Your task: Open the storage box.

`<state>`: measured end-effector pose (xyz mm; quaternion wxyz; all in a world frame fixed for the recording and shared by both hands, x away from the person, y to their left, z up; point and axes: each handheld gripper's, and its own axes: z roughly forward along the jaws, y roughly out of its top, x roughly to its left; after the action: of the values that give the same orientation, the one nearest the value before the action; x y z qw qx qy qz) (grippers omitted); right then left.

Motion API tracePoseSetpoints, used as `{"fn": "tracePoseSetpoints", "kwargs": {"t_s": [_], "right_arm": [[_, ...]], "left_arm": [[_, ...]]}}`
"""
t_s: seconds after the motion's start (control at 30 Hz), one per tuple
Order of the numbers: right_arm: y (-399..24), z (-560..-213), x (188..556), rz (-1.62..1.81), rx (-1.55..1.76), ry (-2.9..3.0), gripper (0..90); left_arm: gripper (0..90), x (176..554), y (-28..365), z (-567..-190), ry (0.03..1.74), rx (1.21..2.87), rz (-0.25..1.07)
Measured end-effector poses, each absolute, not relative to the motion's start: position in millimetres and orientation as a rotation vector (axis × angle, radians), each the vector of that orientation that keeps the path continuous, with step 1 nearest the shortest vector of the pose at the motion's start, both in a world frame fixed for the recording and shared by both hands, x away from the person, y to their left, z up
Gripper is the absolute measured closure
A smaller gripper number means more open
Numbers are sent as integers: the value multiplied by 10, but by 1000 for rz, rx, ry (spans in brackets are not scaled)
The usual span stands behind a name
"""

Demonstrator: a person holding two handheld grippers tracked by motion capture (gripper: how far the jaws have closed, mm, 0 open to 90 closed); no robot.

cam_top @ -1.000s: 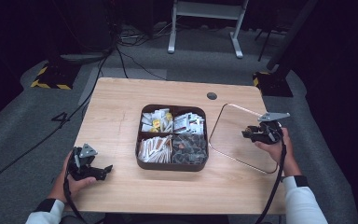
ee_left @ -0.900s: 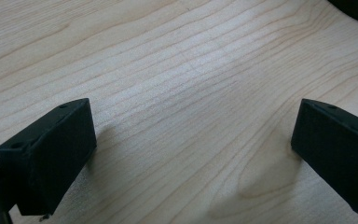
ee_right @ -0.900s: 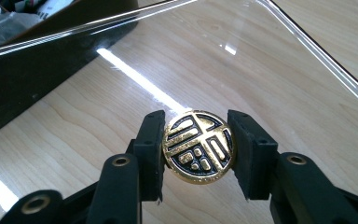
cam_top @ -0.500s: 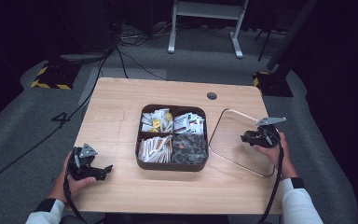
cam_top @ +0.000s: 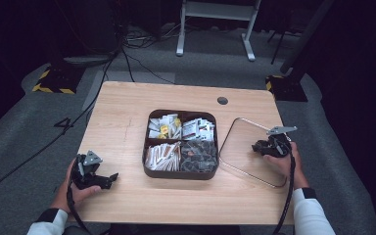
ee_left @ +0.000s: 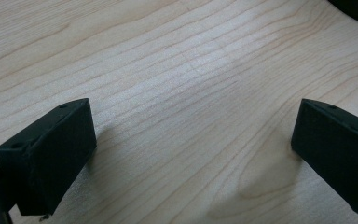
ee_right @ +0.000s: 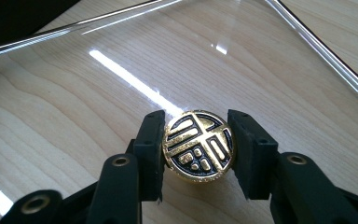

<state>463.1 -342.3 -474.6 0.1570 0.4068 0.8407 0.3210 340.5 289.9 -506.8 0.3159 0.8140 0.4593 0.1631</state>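
So the desk (cam_top: 122,112) is a pale wood top with a dark four-compartment tray (cam_top: 180,144) sitting roughly in the middle, stuffed with sachets and little packets. Just to the right of it lies the tray's clear glass lid (cam_top: 247,149), rounded-square shape, basically flat on the wood now, its near edge running diagonally toward the person's right forearm.

The right hand-held gripper (ee_right: 196,147) is clamped on the lid's round gold-and-black knob (ee_right: 198,151). In the right gripper view the two pads squeeze it from either side, and the knob's face points straight back at the camera. So the lid hangs off the front of that gripper, spreading away from it toward the tray, and the right hand is the one on it by a mile. I'd guess the next move is just letting go and backing off, since the glass looks like it's resting on the desk.

The left hand-held gripper (cam_top: 95,172) is parked near the front left corner, jaws spread wide with nothing between them, just bare wood grain in its own view.

Compared with a second ago, the lid was tipped up on its edge then, and it's been lowered flat since. The left side hasn't budged.
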Motion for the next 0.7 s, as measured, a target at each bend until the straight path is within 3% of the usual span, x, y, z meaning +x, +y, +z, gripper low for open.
{"fn": "tracePoseSetpoints", "kwargs": {"t_s": [0.4, 0.7], "right_arm": [[-3436, -4824, 4594, 949, 1182, 2401, 569], [-3505, -4803, 4534, 984, 1251, 2362, 343]], "left_arm": [[1, 3403, 2898, -5068, 1212, 2142, 430], [2, 3403, 2899, -5068, 1212, 2142, 431]]}}
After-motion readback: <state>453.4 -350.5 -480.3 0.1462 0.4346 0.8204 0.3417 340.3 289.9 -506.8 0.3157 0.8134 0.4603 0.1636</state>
